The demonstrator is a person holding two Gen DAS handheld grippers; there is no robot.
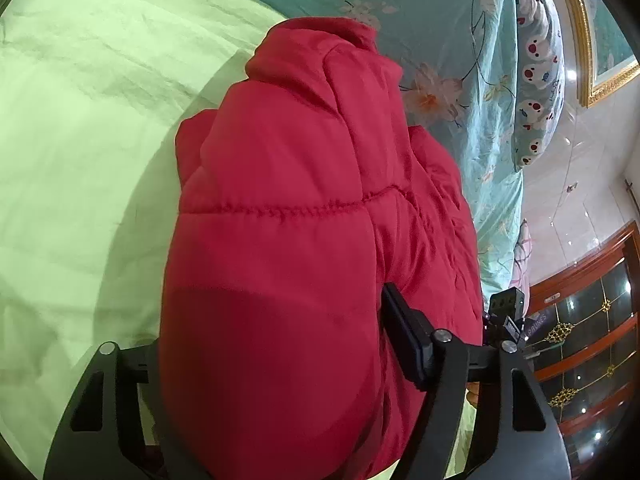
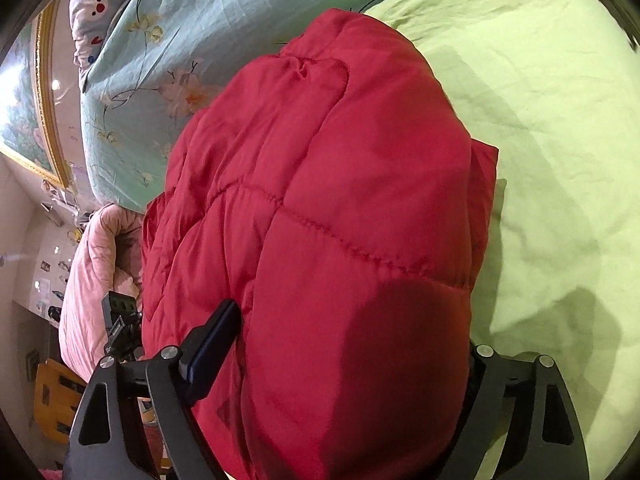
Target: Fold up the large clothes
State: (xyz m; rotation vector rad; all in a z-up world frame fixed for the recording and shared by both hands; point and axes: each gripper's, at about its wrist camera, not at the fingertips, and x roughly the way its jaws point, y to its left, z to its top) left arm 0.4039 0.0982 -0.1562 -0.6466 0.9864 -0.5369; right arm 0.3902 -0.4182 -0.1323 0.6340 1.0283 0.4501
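Your puffy red quilted jacket (image 1: 304, 208) lies bunched on the bed's pale green sheet (image 1: 80, 128), its bulk filling both views. Your left gripper (image 1: 276, 360) and right gripper (image 2: 352, 364) each straddle its padding; you cannot tell whether they pinch it. Beyond lie a teal floral duvet (image 1: 452, 40), a pink quilt (image 2: 92, 264), a gold-framed picture (image 1: 592, 40) and a wooden glass-fronted cabinet (image 1: 592, 320).
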